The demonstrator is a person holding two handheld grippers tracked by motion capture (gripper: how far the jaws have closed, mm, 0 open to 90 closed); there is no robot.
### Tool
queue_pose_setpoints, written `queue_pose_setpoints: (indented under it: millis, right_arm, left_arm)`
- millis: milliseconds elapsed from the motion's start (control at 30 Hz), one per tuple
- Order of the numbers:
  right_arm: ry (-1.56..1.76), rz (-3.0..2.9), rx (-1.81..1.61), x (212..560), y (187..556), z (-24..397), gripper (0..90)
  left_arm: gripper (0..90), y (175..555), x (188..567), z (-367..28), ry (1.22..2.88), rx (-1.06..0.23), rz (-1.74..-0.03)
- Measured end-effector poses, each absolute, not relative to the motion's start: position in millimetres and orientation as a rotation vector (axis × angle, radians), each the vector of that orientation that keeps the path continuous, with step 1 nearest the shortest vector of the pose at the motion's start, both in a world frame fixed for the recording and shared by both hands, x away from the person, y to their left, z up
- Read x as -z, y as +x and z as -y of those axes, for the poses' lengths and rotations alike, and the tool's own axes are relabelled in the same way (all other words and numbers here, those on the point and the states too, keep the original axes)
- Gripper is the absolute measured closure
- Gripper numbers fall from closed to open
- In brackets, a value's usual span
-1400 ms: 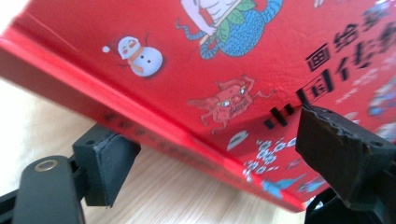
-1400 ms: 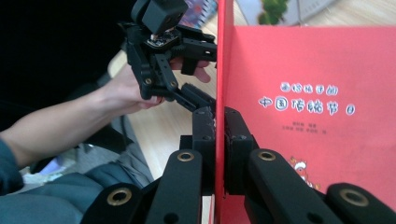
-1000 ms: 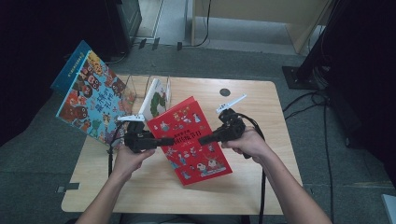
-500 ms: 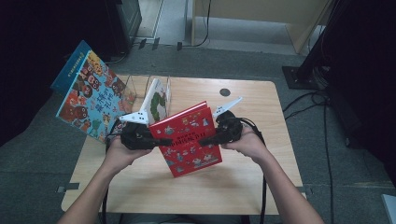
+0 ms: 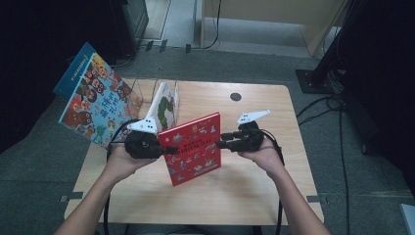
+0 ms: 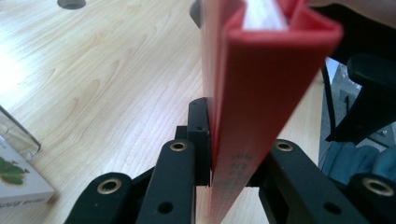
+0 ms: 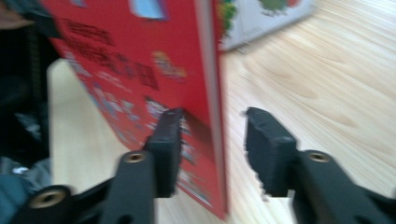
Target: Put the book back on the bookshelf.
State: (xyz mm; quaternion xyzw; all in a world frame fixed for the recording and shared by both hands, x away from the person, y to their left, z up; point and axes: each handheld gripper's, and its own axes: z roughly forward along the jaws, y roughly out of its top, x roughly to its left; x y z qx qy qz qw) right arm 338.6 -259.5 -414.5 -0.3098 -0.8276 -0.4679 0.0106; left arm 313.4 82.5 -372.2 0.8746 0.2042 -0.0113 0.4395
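Note:
A red picture book (image 5: pixel 195 147) stands nearly upright above the wooden table (image 5: pixel 254 196), held between both hands. My left gripper (image 5: pixel 169 149) is shut on the book's spine edge. In the left gripper view both jaws of the left gripper (image 6: pixel 229 154) press the red spine (image 6: pixel 271 93), and they have just been closing on it. My right gripper (image 5: pixel 220 143) is at the book's opposite edge. In the right gripper view the right gripper (image 7: pixel 215 140) straddles the cover (image 7: pixel 130 56); its jaws have just been opening, and one pad (image 7: pixel 264 144) stands clear of the book.
A clear rack holding a white book with a green picture (image 5: pixel 164 105) stands behind the left hand. A large colourful book (image 5: pixel 95 103) leans at the table's left edge. A small round hole (image 5: pixel 236 97) sits near the far edge.
The left gripper's jaws closed on the red book's spine edge and lifted it more upright. The right gripper's jaws came apart from the book's other edge, and that hand sank a little.

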Motion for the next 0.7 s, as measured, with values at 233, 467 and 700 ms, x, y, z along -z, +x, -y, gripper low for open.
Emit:
queue_pose_setpoints:
  millis: [233,467,700]
  right_arm:
    - [-0.956,2.568,1.535,420,336,252,61.2]
    - [-0.932,2.569,1.570,416,334,247,60.6]
    - [-0.941,2.662,1.522,419,328,255,58.8]
  left_arm:
    - [76.6,316,365,-78,2.185,0.025,-0.519]
    - [76.8,325,355,-68,2.204,0.060,-0.549]
    - [80.3,323,353,-74,2.188,0.065,-0.577]
